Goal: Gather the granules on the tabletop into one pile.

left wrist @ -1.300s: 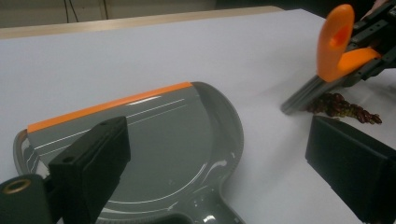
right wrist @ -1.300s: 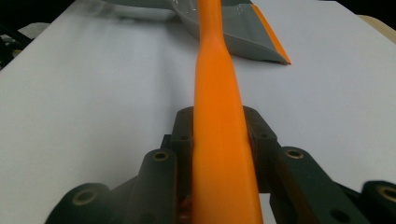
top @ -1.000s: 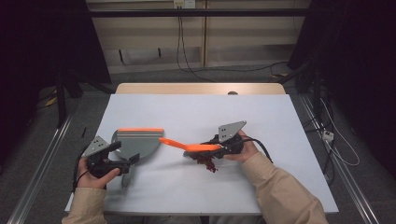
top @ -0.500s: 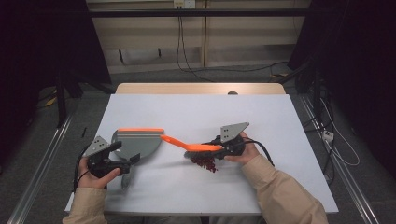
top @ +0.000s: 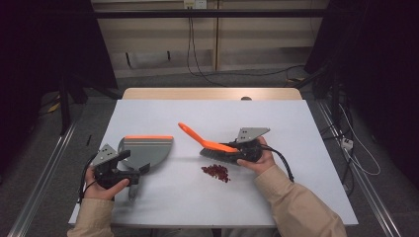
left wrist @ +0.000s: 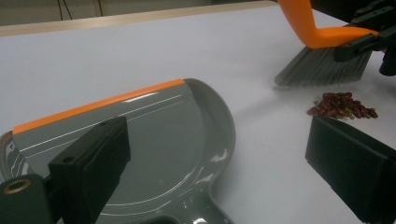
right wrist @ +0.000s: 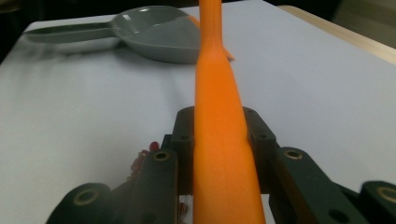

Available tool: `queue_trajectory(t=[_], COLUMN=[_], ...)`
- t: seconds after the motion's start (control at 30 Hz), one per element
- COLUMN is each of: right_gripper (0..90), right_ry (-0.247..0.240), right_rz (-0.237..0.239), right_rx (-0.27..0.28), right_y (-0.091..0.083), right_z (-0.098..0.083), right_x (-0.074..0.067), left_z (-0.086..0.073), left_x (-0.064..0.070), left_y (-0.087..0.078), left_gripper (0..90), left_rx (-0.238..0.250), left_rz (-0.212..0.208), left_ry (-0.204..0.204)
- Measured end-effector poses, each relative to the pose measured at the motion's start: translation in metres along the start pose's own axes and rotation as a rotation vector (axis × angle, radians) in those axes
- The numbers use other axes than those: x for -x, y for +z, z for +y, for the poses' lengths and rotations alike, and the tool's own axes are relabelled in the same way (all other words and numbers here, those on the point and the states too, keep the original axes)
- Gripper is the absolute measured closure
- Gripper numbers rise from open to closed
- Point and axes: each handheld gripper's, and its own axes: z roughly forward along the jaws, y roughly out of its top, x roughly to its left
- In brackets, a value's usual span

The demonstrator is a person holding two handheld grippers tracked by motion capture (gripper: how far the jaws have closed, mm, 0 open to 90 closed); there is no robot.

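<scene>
A grey dustpan (top: 148, 150) with an orange lip lies flat at the table's left, its handle running toward me. My left gripper (top: 132, 168) stands open over that handle, jaws wide apart on either side of the pan (left wrist: 154, 140). My right gripper (top: 236, 148) is shut on the orange brush (top: 207, 144), whose grey bristles (left wrist: 322, 67) hang just behind a small pile of red beans (top: 216, 171). The brush handle (right wrist: 217, 70) runs up between the right jaws toward the dustpan (right wrist: 159, 32). The beans (left wrist: 343, 105) lie to the right of the pan.
The white tabletop (top: 197, 113) has a wooden strip (top: 212, 94) along its far edge. Metal rails run along the floor on both sides, and cables lie on the floor behind and to the right.
The brush has swung: its handle tip now points farther back, and its head has moved off the beans, which now lie bare in front of it. The left hand has stayed put.
</scene>
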Motion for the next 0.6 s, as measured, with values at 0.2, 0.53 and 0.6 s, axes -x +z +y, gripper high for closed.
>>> queue_trajectory(t=[0.2, 0.53, 0.6], right_gripper=[71.0, 71.0, 71.0], right_ry=[0.114, 0.231, 0.234], right_rz=[-0.22, -0.357, -0.362], right_rx=[0.006, 0.015, 0.026], right_y=[-0.021, -0.053, -0.057], right_z=[-0.005, -0.019, -0.02], right_x=[-0.017, -0.028, -0.028], left_z=[-0.001, -0.002, -0.003], left_x=[0.001, 0.009, 0.01], left_y=[0.0, -0.002, -0.003], left_gripper=[6.4, 6.4, 6.4], left_rx=[-0.007, -0.027, -0.039], left_rz=[-0.003, 0.0, -0.002], left_ry=[0.007, 0.024, 0.028])
